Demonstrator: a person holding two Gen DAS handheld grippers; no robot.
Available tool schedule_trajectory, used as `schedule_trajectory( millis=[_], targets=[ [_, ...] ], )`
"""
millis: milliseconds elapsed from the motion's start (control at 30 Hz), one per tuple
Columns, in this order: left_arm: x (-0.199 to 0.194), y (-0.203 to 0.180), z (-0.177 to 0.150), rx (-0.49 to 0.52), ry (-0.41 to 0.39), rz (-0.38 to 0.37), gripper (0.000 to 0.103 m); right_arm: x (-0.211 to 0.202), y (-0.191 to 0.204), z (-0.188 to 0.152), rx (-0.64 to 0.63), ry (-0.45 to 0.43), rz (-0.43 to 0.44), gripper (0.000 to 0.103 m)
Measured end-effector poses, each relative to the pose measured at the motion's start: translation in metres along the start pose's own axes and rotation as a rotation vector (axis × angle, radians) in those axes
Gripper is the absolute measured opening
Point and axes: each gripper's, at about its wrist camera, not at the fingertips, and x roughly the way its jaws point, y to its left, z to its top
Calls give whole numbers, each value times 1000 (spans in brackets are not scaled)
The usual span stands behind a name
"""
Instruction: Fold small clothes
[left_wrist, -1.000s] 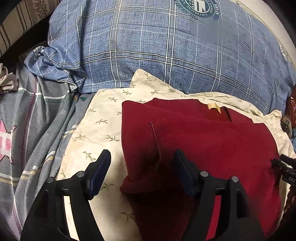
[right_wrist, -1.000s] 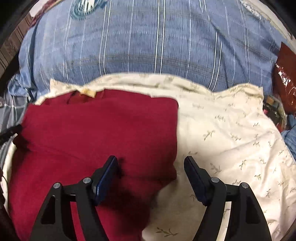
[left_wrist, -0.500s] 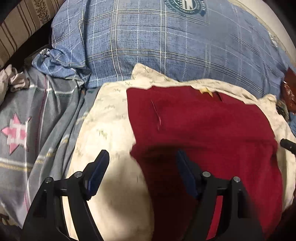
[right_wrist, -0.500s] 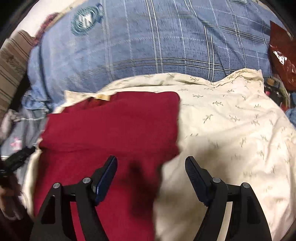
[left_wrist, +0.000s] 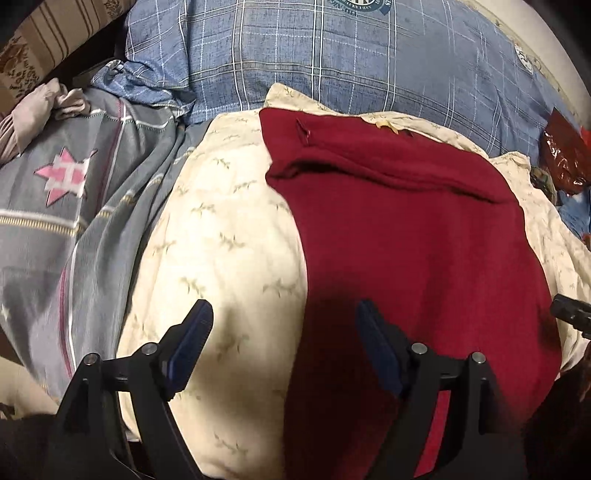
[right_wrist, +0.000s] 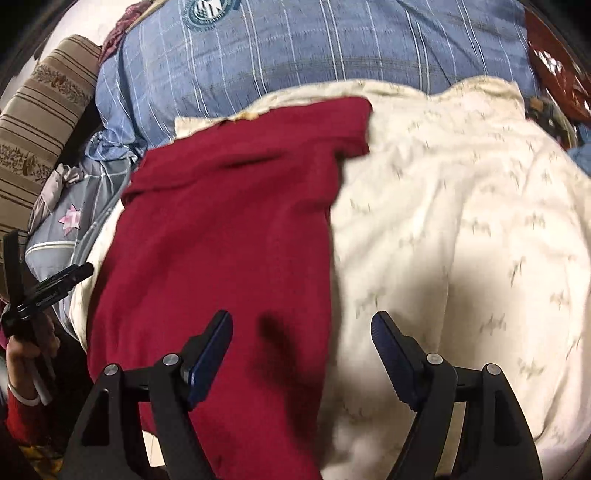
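Note:
A dark red garment lies folded on a cream leaf-print cloth, with a fold across its far end and a yellow tag at the collar. My left gripper hovers over the garment's left edge. Its jaws are opening, and that edge lies under the gap with no pad touching it. In the right wrist view the same garment fills the left half. My right gripper stands open above its right edge, gripping nothing.
A blue plaid pillow lies behind the garment. A grey cover with a pink star and a striped brown cushion are at the left. A shiny red packet sits at the right. A hand holds the other tool.
Both grippers have drawn back from the garment's far folded end toward its near end. More of the garment and the cloth shows now. The left jaws stand a little wider.

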Motion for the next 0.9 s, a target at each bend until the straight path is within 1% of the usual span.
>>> schedule_trajectory(
  millis=[167,333,467,600,633,667,767,900],
  targets=[
    [-3,4,-15,-29,22,-7,80,8,-2,-14,18,30,23,79],
    [-4,9,-28,-81,23,-13,80,15,4,-17,4,45,30,79],
    [-5,11,-39,-111,33,-25,80,19,12,-17,-32,72,-2,83],
    [-5,11,-52,-119,53,-75,80,26,25,-16,-73,123,-42,90],
    [-4,10,-55,-119,61,-86,80,28,28,-15,-77,135,-48,91],
    [-3,10,-58,-115,65,-89,80,30,29,-14,-75,142,-54,92],
    [-4,9,-64,-76,47,-89,80,33,31,-13,-59,152,-78,94],
    [-5,10,-66,-91,38,-116,83,36,33,-12,-32,157,-84,96]
  ],
)
